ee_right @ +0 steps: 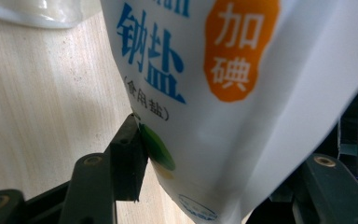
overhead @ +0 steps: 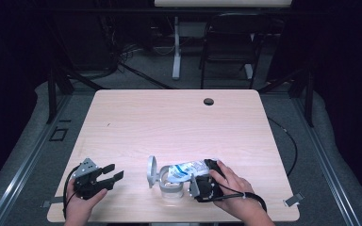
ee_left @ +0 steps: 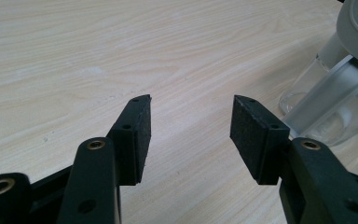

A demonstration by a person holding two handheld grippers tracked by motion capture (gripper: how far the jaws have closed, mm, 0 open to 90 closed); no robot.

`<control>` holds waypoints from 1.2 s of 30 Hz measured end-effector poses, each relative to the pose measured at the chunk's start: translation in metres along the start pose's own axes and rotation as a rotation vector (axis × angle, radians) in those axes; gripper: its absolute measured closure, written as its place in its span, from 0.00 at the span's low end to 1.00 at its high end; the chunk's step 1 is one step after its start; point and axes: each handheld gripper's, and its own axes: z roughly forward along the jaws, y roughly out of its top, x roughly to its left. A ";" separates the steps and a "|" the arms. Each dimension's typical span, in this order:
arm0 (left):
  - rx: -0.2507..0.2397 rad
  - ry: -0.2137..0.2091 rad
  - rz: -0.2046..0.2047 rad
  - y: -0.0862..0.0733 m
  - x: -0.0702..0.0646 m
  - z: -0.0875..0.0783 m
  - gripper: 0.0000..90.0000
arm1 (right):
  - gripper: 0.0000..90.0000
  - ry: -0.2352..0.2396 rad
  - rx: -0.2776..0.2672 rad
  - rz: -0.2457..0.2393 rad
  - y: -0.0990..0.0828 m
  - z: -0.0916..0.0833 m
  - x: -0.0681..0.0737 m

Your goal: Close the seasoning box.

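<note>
— While your right tongs (overhead: 199, 178) pinch the salt bag (overhead: 185, 169) tipped over the clear lidded jar (overhead: 168, 184) near the worktop's (overhead: 169, 122) front edge, how's the pour?

— Tilt slowly, mouth over the opening. Your left tongs (overhead: 114, 172) sit spread, empty; steady the jar.

A dark chair (overhead: 230, 44) stands on grey floor (overhead: 28, 141) behind the table (overhead: 169, 117).

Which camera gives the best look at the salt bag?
The right gripper view: the salt bag shows its print close up between the jaws. The high view shows it small, tipped over the clear container.
</note>
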 end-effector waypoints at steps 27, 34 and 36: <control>-0.003 0.000 -0.003 -0.001 0.001 0.001 0.54 | 0.48 -0.018 0.048 -0.090 0.006 -0.002 -0.004; 0.003 0.001 -0.001 -0.001 0.001 0.001 0.54 | 0.48 -0.029 0.054 -0.101 0.006 -0.002 -0.005; 0.007 -0.001 -0.001 -0.001 0.001 0.002 0.54 | 0.48 -0.032 0.061 -0.101 0.006 -0.002 -0.005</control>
